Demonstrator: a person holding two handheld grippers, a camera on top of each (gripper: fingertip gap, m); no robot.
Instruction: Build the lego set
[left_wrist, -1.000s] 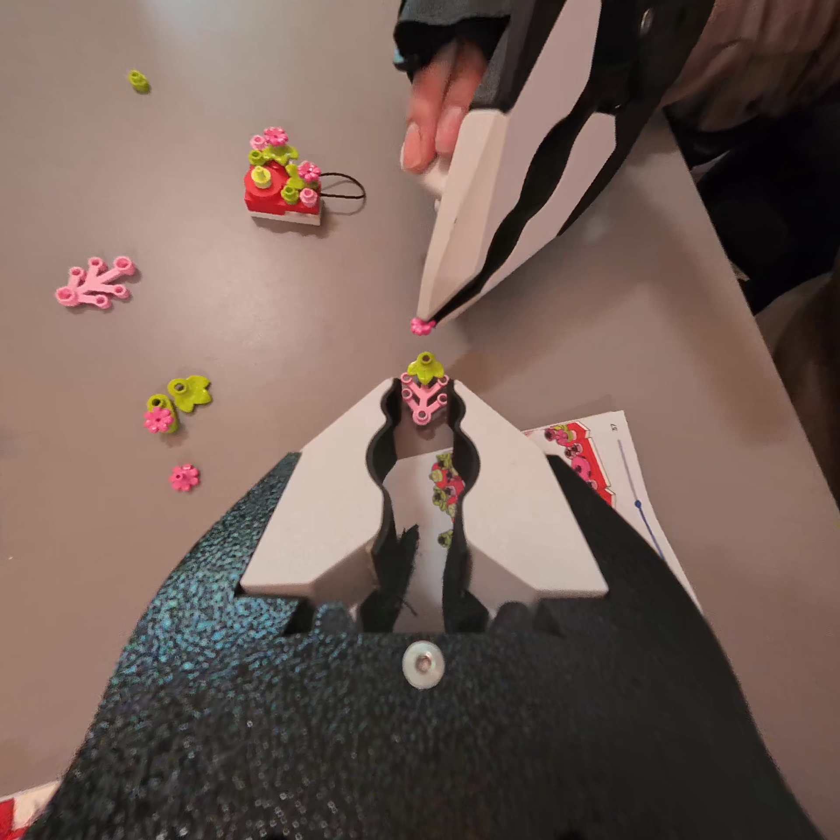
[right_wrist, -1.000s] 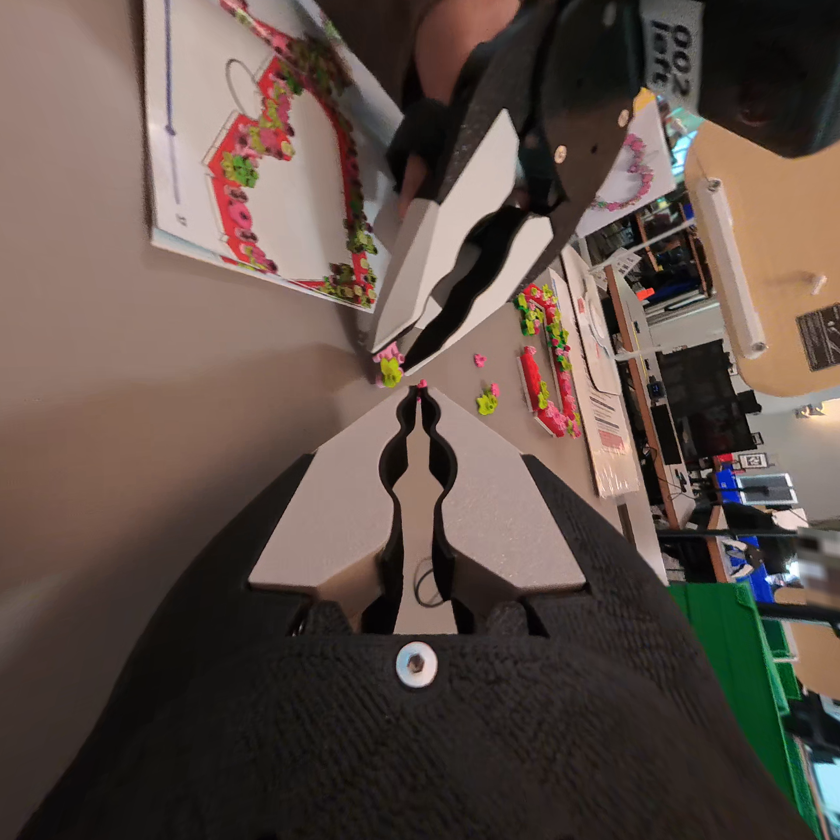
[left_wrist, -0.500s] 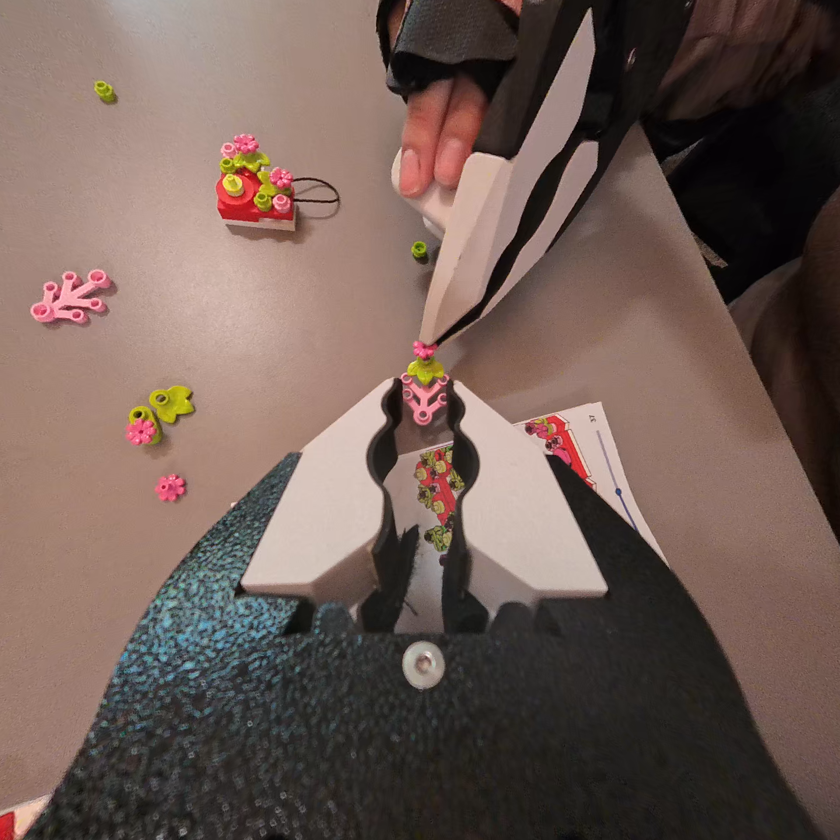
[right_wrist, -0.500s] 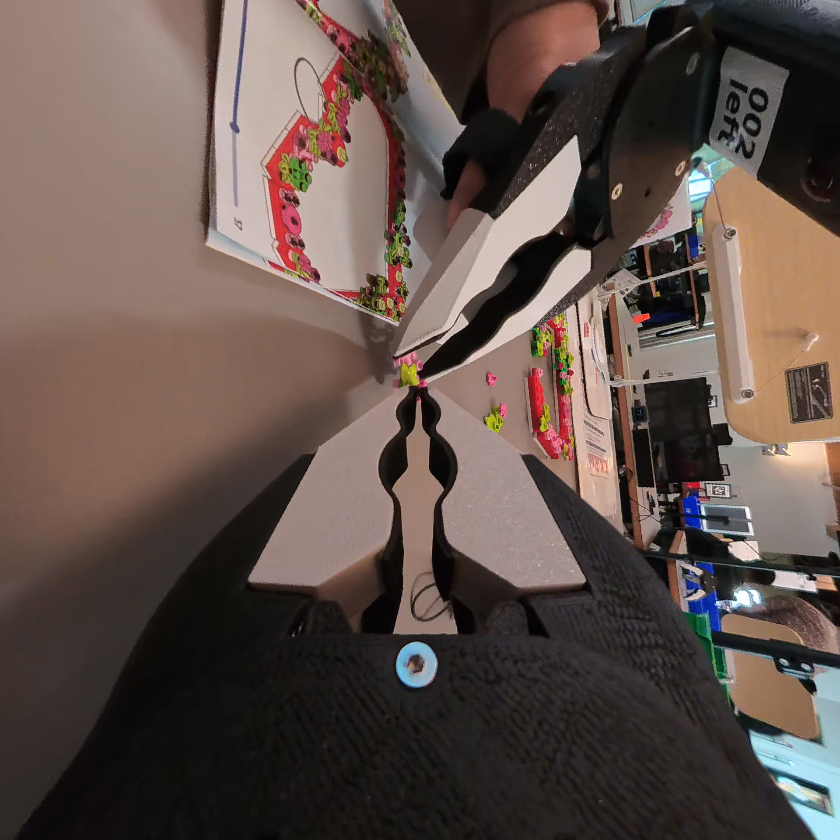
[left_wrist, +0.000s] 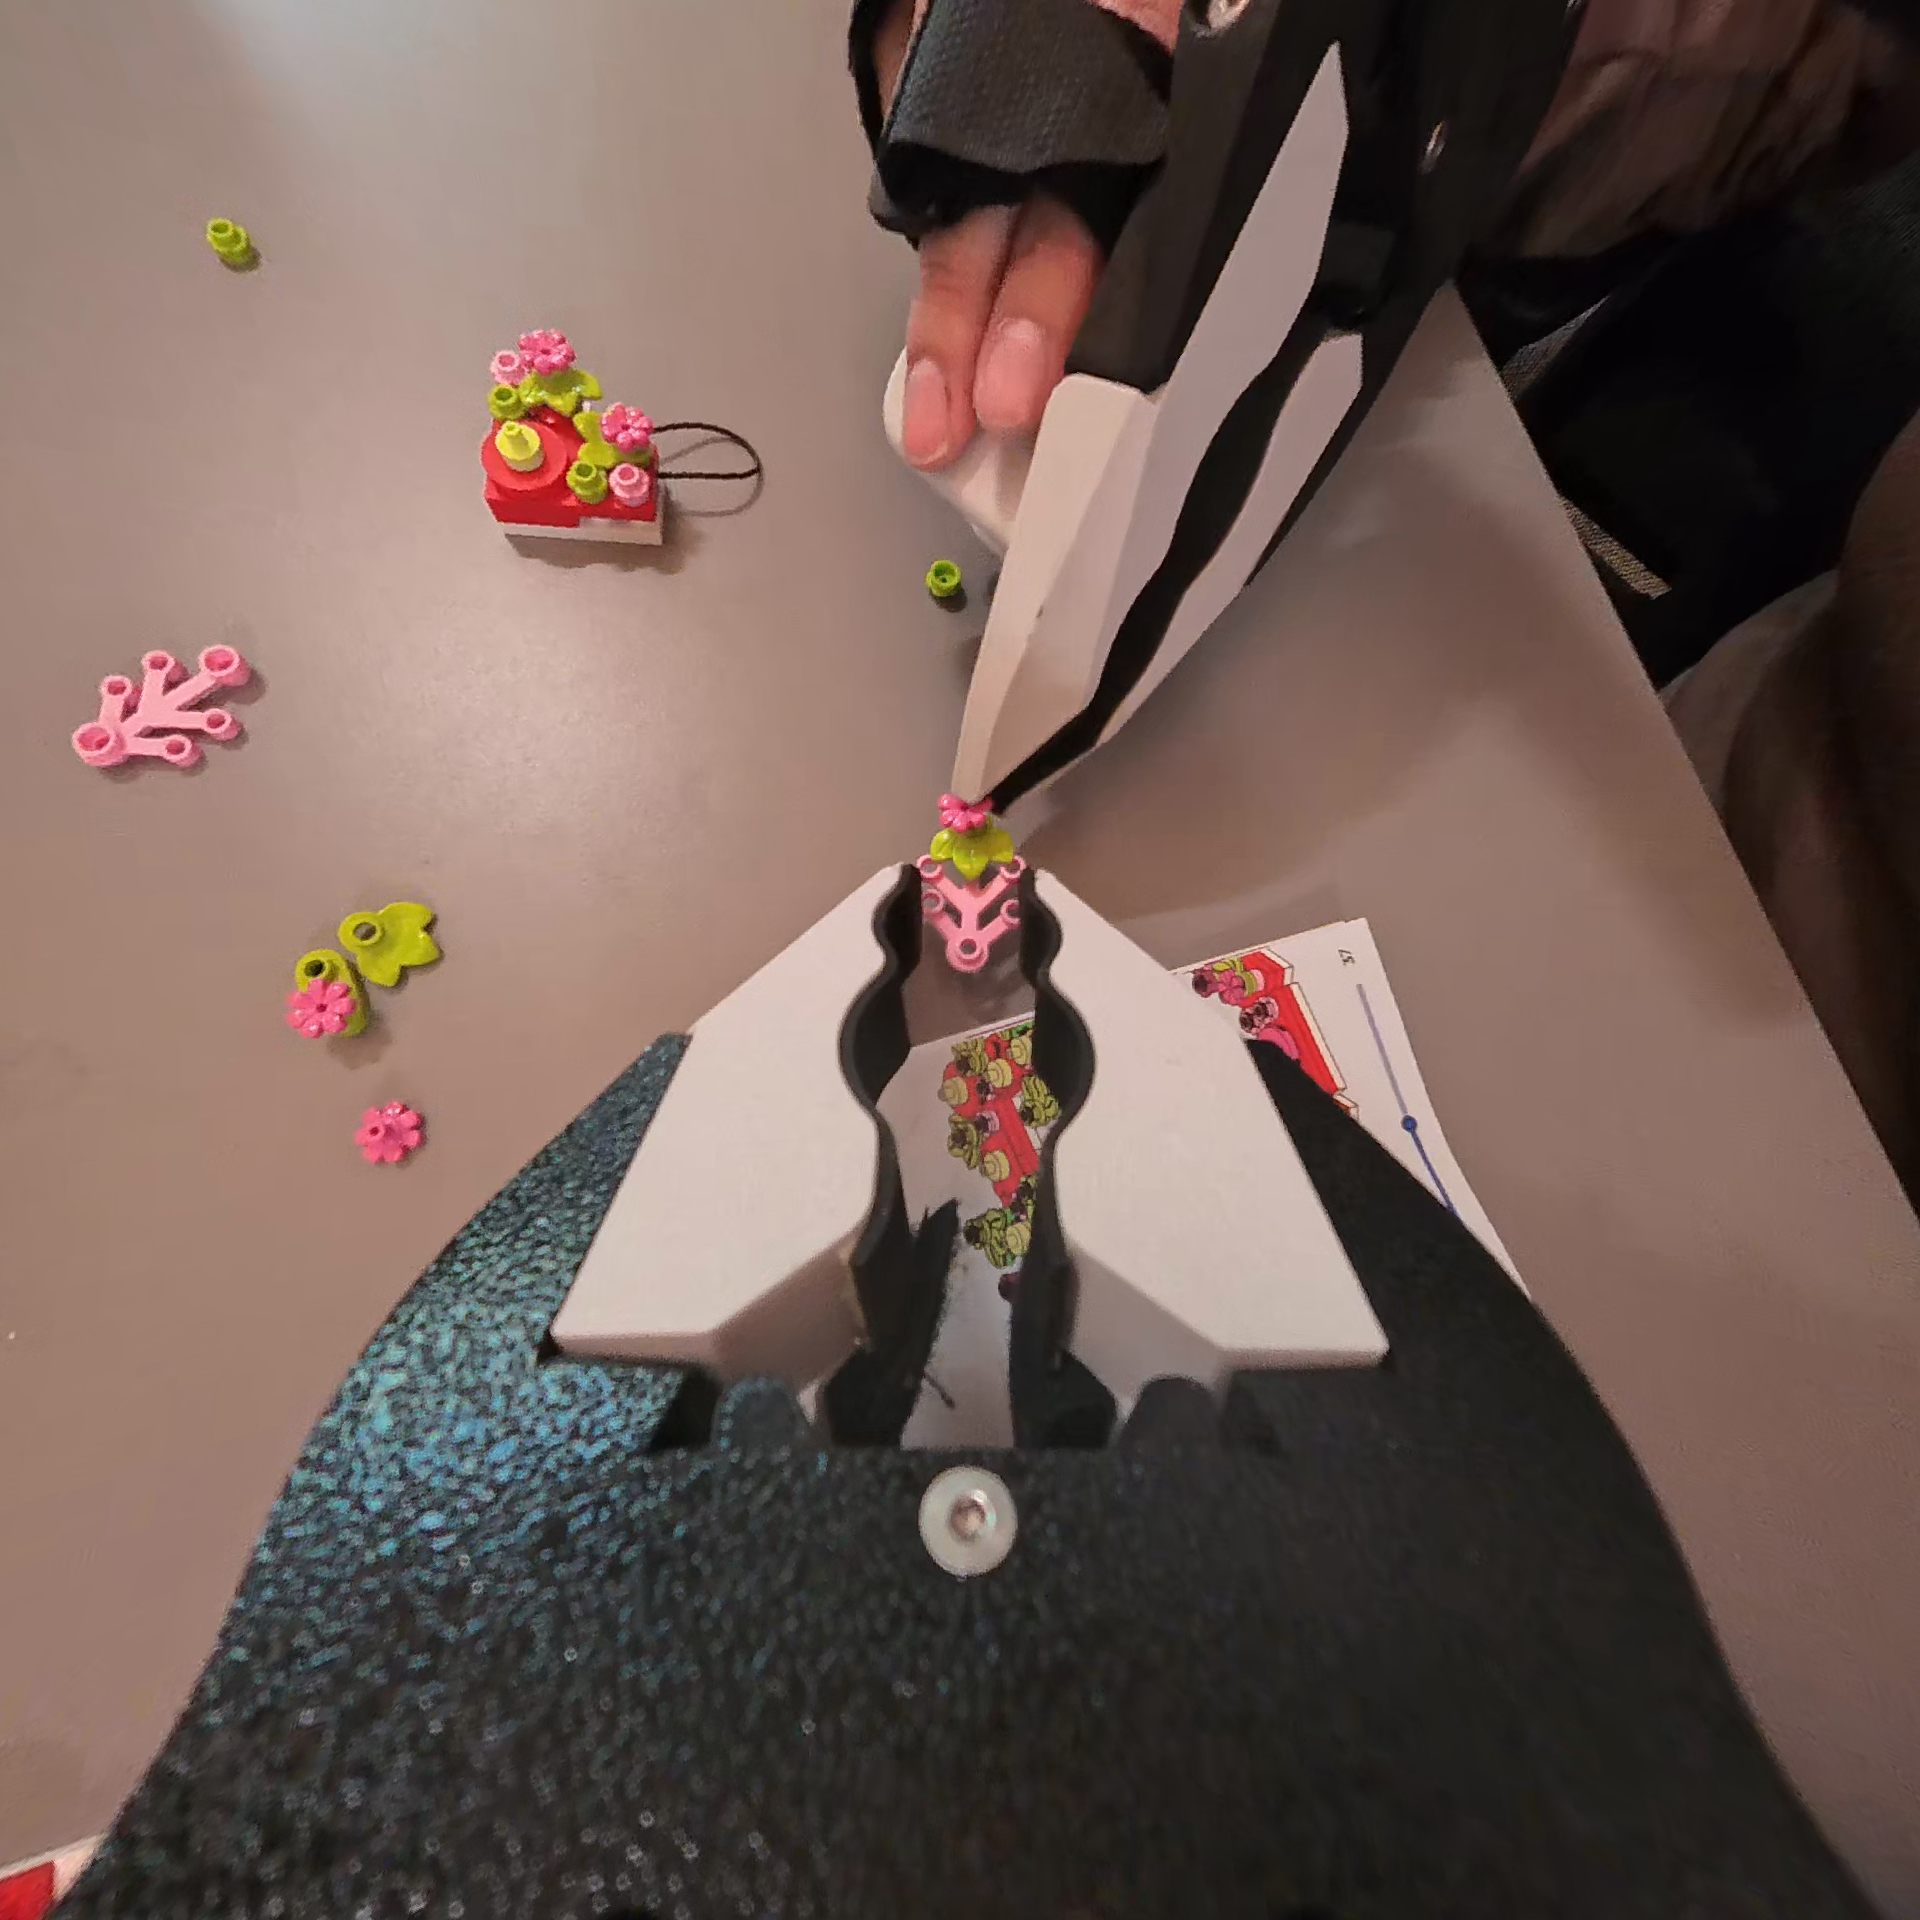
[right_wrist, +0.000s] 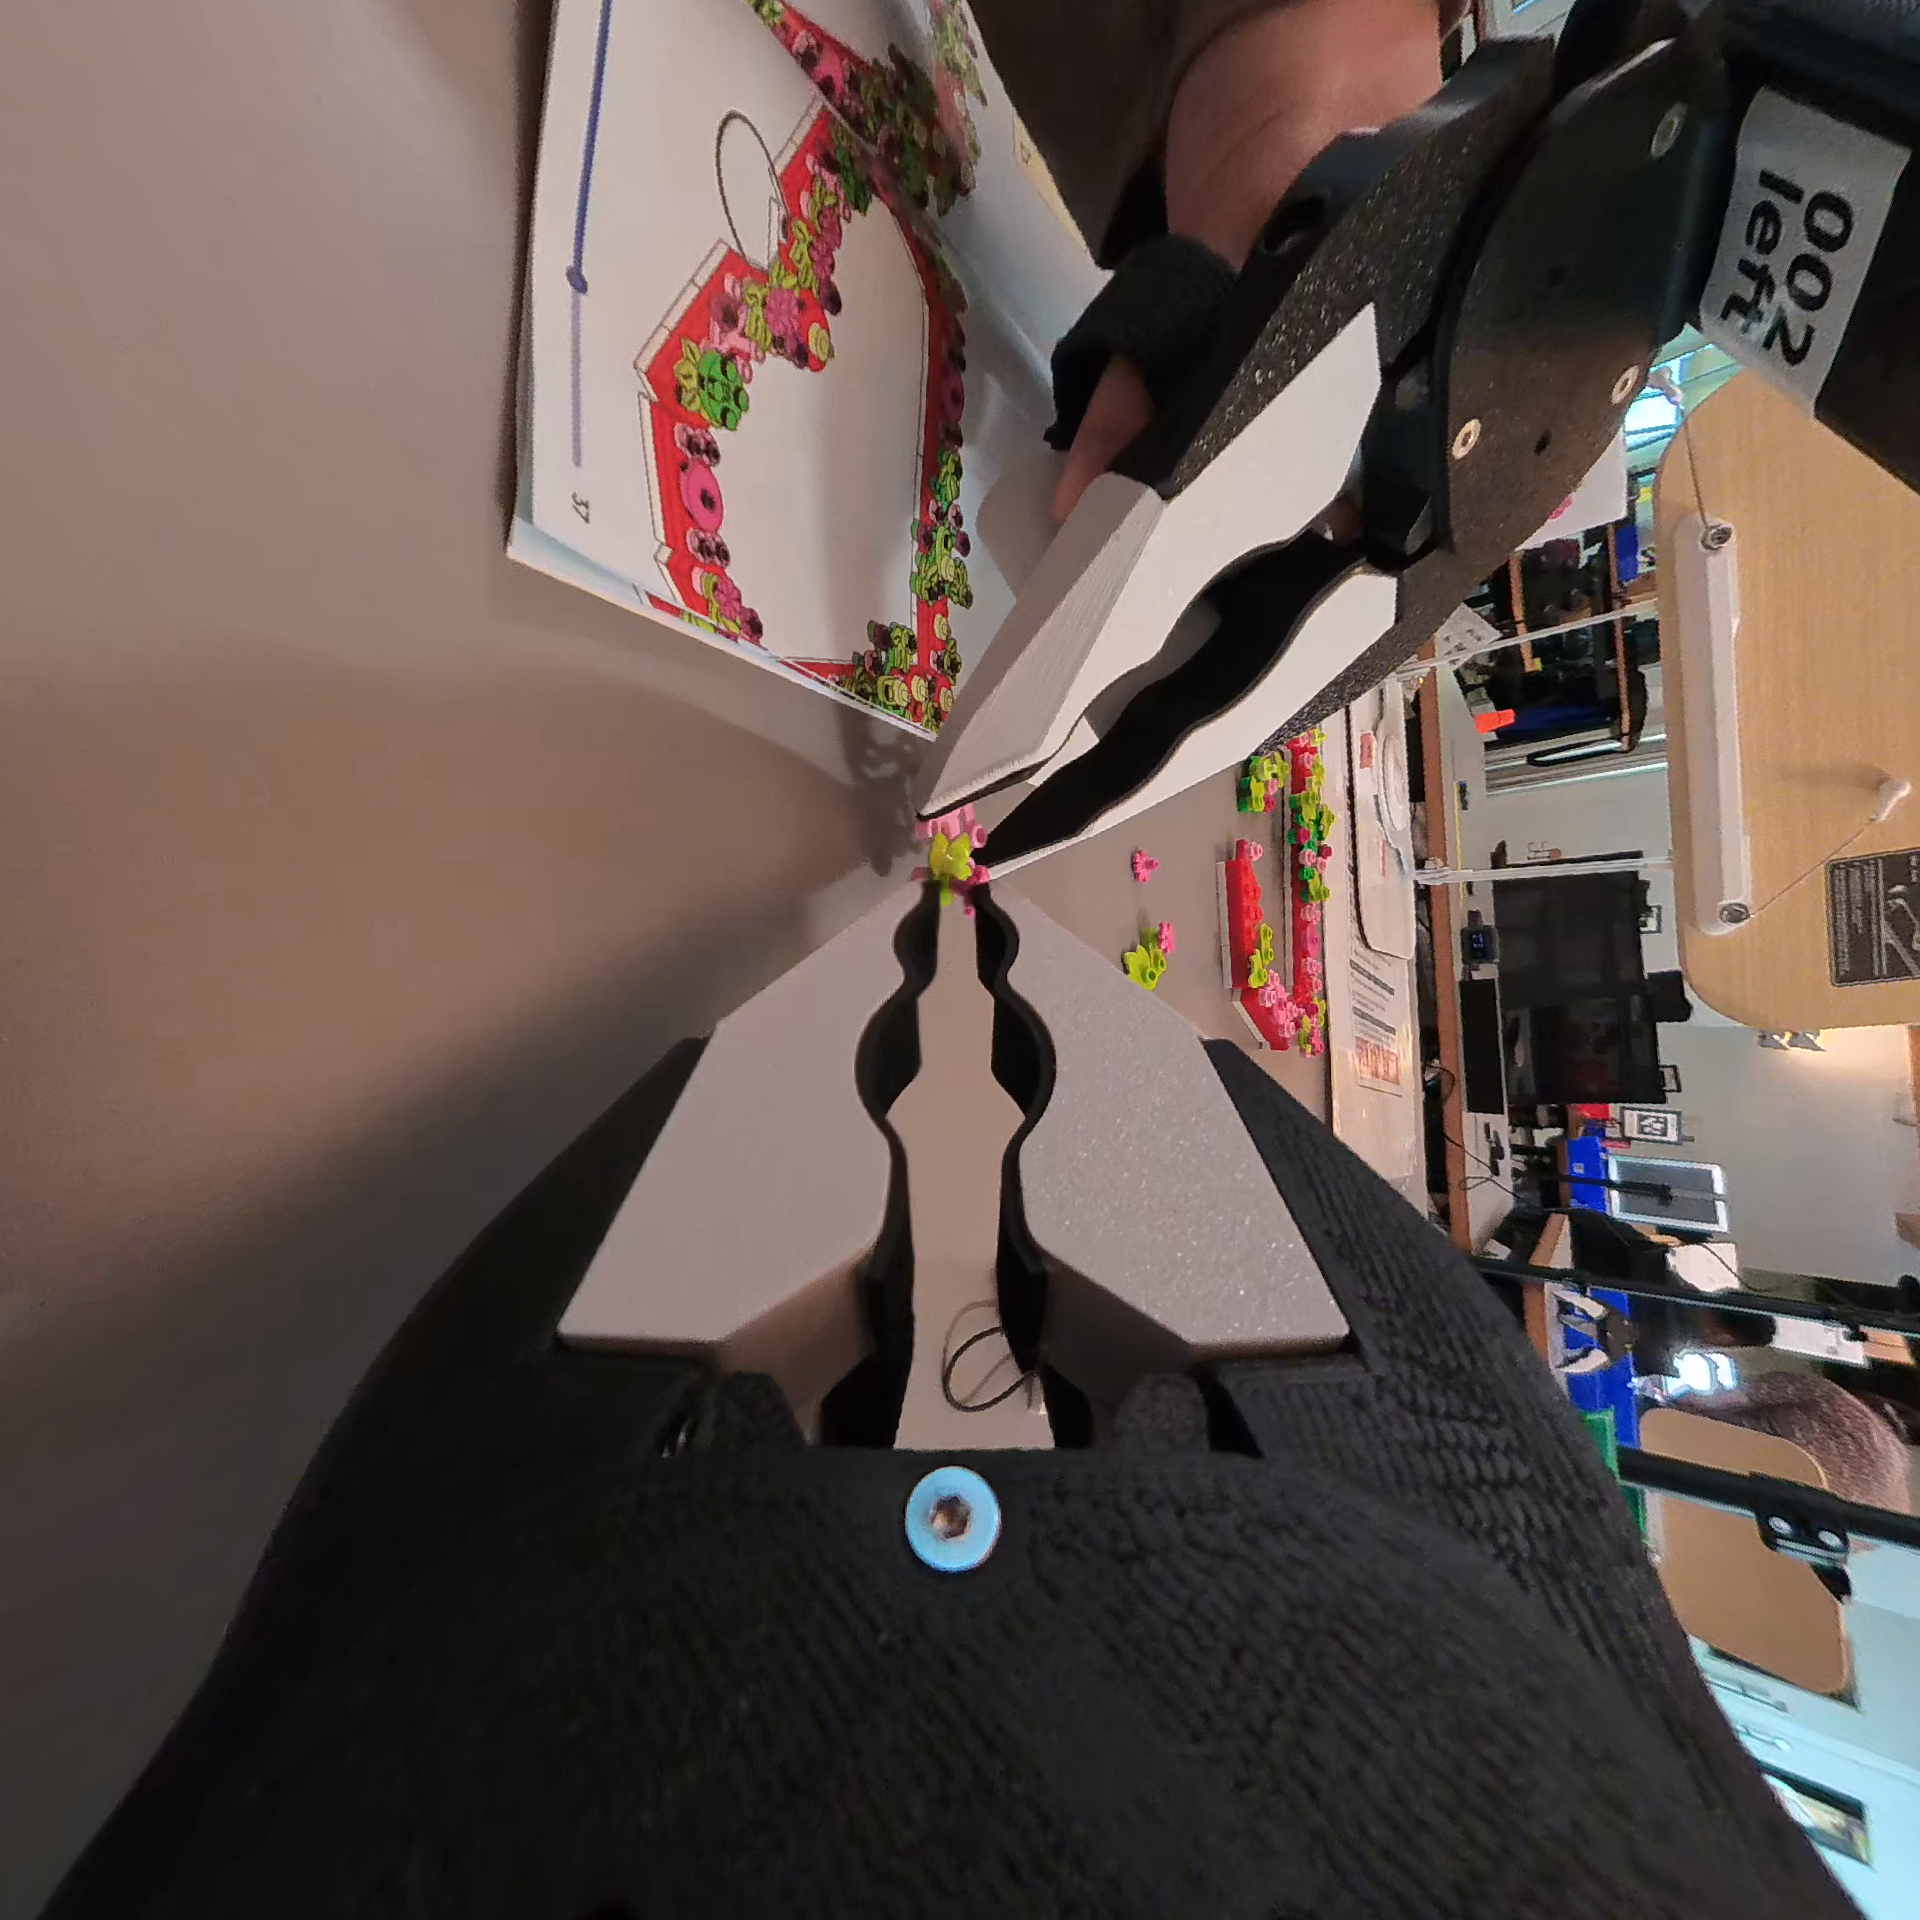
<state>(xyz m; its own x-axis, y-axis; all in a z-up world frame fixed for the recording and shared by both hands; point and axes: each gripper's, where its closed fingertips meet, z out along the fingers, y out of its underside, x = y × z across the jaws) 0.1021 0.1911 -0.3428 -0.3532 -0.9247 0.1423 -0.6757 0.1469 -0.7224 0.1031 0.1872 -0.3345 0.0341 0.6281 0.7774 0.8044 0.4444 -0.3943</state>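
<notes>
A grey-brown desk (left_wrist: 644, 727) carries scattered Lego pieces, with a cluttered workroom of shelves and monitors visible beyond it in the right wrist view. The left gripper (left_wrist: 971, 914) has its fingers narrowed onto a pale pink branching piece (left_wrist: 968, 920), which carries a lime leaf (left_wrist: 971, 847) at its far end. The right gripper (left_wrist: 982, 795) comes in from above with its fingers pinched on a small magenta flower (left_wrist: 961, 812), and the flower touches the top of the lime leaf. A gloved hand (left_wrist: 987, 343) grips the right gripper's handle. To the left on the desk sit a red block with flowers (left_wrist: 566, 452), a loose pink branch (left_wrist: 161, 707), two lime leaves with a flower (left_wrist: 358, 966), a lone magenta flower (left_wrist: 390, 1132) and two lime studs (left_wrist: 943, 578). An open instruction booklet (right_wrist: 748, 343) lies beneath the left gripper.
</notes>
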